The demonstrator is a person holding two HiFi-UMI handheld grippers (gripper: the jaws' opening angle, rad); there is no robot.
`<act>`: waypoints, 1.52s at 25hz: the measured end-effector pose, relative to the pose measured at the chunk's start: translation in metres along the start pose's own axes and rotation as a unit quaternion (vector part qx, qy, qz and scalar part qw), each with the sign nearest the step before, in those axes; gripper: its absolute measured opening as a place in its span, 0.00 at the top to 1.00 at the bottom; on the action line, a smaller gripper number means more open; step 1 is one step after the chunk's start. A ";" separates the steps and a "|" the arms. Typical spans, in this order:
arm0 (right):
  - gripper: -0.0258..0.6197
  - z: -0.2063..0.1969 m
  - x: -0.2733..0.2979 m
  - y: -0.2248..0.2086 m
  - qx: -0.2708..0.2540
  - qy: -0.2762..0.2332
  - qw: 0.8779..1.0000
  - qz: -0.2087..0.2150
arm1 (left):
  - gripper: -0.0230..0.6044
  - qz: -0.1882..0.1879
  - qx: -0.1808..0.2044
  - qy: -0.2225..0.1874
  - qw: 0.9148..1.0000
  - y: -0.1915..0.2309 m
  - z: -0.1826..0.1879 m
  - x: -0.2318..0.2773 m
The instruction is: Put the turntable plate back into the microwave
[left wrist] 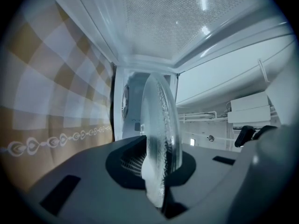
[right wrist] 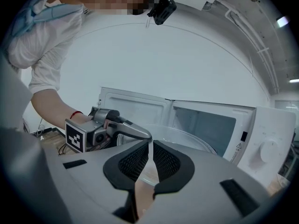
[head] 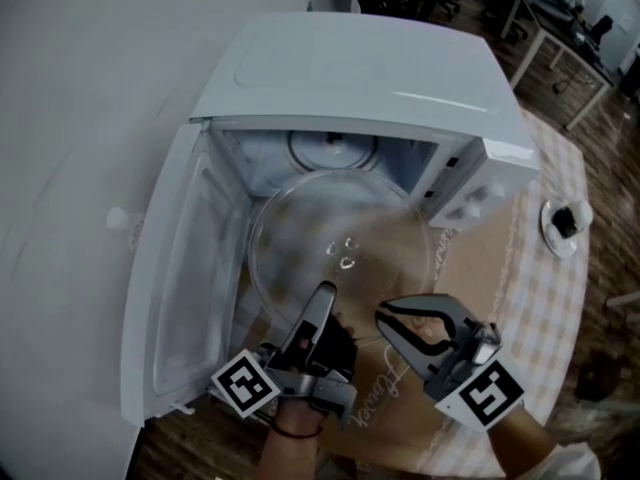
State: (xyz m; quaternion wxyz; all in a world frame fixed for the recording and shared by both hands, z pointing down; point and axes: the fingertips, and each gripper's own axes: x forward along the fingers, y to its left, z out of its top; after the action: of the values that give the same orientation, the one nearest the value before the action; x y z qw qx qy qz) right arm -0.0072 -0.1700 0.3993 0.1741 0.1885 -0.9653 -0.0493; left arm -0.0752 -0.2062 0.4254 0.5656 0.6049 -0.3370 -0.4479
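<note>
Turntable plate (head: 340, 238): you are holding it by its near rim with both claws, roughly level, right at the mouth of the microwave (head: 350, 68). Its far half sits inside the opening and its near half juts out toward you over the bench. From these views you cannot tell whether its underside touches the oven floor.

Your left claw (head: 325, 298) is closed on the rim. In the left gripper view the glass stands edge-on between the two ribbed pads, which press against it on either side, and only the thickness of the glass keeps them apart. Your right claw (head: 384, 316) is also clamped on the rim, just beside the left one. In the right gripper view its pads are almost together, with the thin edge of the plate pinched between them.

The door (head: 180, 268) is swung wide open on the left side of the oven. The control panel (head: 480, 193) faces you on the right. A round ring (head: 332, 153) shows deeper inside, beyond the plate's far edge. The oven stands on a brown mat (head: 480, 268), which lies over a checked cloth (head: 555, 308) covering the bench.
</note>
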 end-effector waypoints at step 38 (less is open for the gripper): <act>0.74 -0.028 0.011 -0.011 -0.429 0.231 0.868 -0.093 | 0.93 0.016 -0.004 -0.003 1.000 0.018 0.021 0.035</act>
State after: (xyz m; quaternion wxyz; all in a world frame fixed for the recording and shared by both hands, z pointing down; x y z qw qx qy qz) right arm -0.0029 -0.1849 0.4269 0.4504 0.1900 -0.7592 -0.4297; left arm -0.0796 -0.2489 0.4385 0.5743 0.5958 -0.3462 -0.4420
